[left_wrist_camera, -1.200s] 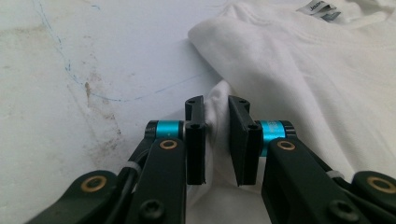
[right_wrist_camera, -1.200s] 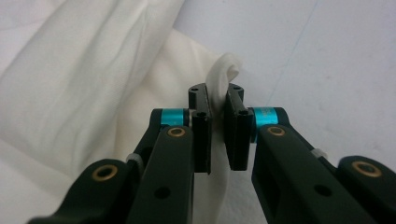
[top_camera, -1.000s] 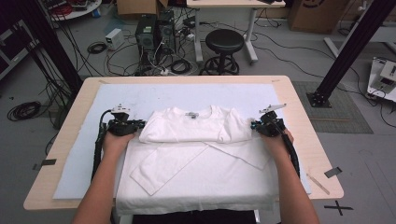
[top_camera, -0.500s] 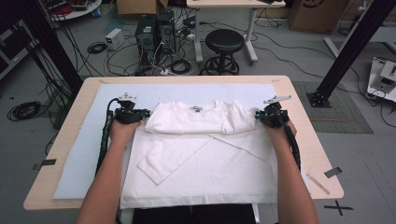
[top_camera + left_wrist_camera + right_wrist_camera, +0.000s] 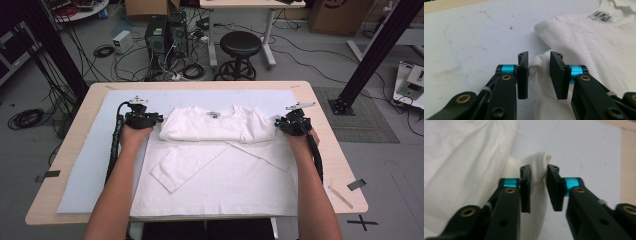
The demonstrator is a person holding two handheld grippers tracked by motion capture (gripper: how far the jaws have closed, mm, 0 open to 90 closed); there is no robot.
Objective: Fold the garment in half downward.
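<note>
High view: the white T-shirt (image 5: 220,160) on the surface (image 5: 325,165) has been folded further toward its collar since earlier. Beside each folded edge, the left gripper (image 5: 539,75) and right gripper (image 5: 538,191) are parted, cloth lying loose between the jaws.

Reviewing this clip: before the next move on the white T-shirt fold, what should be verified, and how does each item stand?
1. Left gripper jaws parted around a bunched edge of the white cotton T-shirt: ok.
2. Right gripper jaws parted, cloth between them: ok.
3. Cloth free of both grippers: cannot tell; it touches a jaw on each.
4. Top fold level, collar label centred: ok.
5. Shirt within the pale blue mat: ok.
6. Folded sleeve flat: ok.
</note>
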